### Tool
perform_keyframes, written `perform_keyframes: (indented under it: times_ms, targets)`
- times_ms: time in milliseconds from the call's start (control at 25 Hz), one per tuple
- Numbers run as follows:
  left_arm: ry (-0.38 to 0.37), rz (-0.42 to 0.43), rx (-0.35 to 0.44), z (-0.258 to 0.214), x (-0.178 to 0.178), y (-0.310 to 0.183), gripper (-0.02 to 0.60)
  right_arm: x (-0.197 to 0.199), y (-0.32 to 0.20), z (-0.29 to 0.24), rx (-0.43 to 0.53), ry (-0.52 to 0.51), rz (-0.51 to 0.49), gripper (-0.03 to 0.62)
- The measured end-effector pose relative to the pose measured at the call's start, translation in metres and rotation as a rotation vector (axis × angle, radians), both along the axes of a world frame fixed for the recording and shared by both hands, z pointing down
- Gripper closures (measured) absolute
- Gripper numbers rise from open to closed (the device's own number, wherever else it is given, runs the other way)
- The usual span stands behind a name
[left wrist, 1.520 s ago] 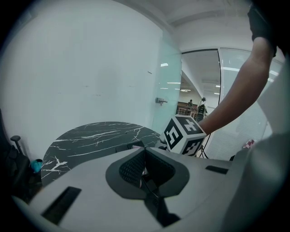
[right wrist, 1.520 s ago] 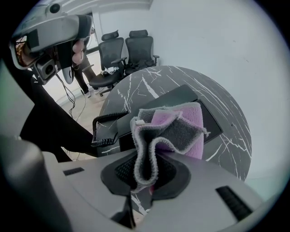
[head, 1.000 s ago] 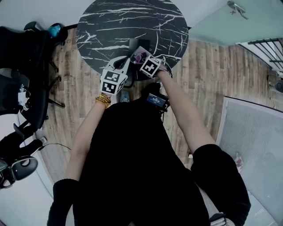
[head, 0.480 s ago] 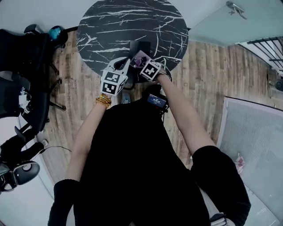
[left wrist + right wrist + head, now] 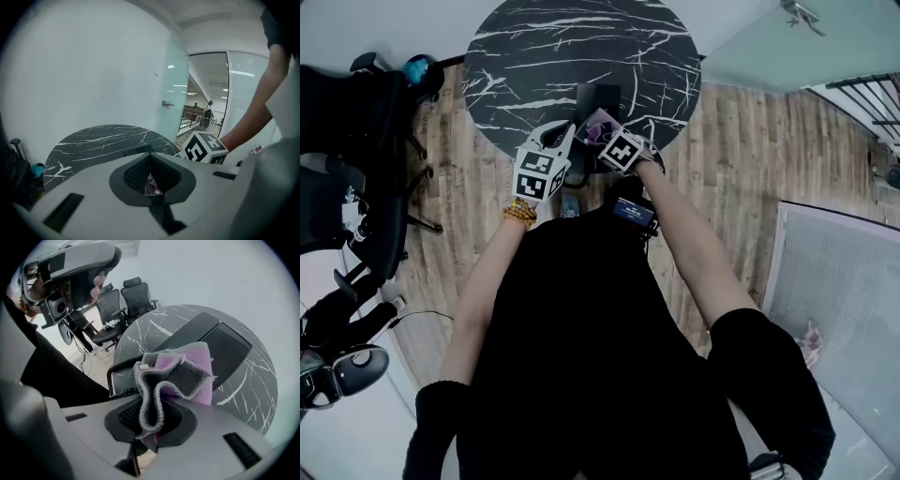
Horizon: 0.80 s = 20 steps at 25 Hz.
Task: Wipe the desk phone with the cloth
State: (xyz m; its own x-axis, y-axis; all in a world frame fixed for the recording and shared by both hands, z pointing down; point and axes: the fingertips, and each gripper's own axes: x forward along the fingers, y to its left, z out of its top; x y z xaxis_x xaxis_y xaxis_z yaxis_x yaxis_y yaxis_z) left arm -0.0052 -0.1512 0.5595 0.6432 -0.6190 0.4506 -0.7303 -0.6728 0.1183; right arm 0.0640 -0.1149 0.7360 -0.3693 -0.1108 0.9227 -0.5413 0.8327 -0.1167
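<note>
A black desk phone [image 5: 600,96] lies near the front edge of the round black marble table [image 5: 534,47]. In the right gripper view, its flat body [image 5: 213,341] and coiled cord [image 5: 117,376] sit just beyond a grey and purple cloth [image 5: 178,373]. My right gripper [image 5: 154,427] is shut on the cloth, which stands bunched above the jaws. In the head view the cloth [image 5: 596,123] hovers at the phone's near end, ahead of the right gripper [image 5: 609,136]. My left gripper [image 5: 150,176] hangs beside it to the left, jaws together. A purple sliver shows at their seam.
Black office chairs [image 5: 347,141] stand to the left of the table on the wood floor [image 5: 741,159]. A glass wall with a door handle [image 5: 168,104] rises behind the table. The table's far half [image 5: 103,138] carries nothing visible.
Almost nothing has moved. The right gripper with the cloth has drifted slightly toward me and to the right, and the left gripper has kept its place.
</note>
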Motion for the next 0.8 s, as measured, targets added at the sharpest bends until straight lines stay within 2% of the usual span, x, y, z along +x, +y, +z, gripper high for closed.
perform_keyframes:
  times_ms: [120,240,520,800]
  targets:
    - [0.012,-0.009,-0.001,-0.003,0.0,0.0,0.568,-0.002,-0.003,-0.001,0.021,-0.019,0.007,0.54]
    - [0.013,-0.01,-0.003,-0.003,0.0,0.002,0.568,-0.002,0.007,-0.004,-0.022,-0.017,0.019,0.54]
    - [0.011,-0.019,-0.007,-0.001,-0.004,0.004,0.569,-0.002,-0.002,-0.004,0.027,-0.024,0.036,0.54]
    - [0.052,-0.044,0.01,-0.015,-0.005,0.001,0.569,0.001,-0.002,-0.004,0.064,-0.054,0.109,0.539]
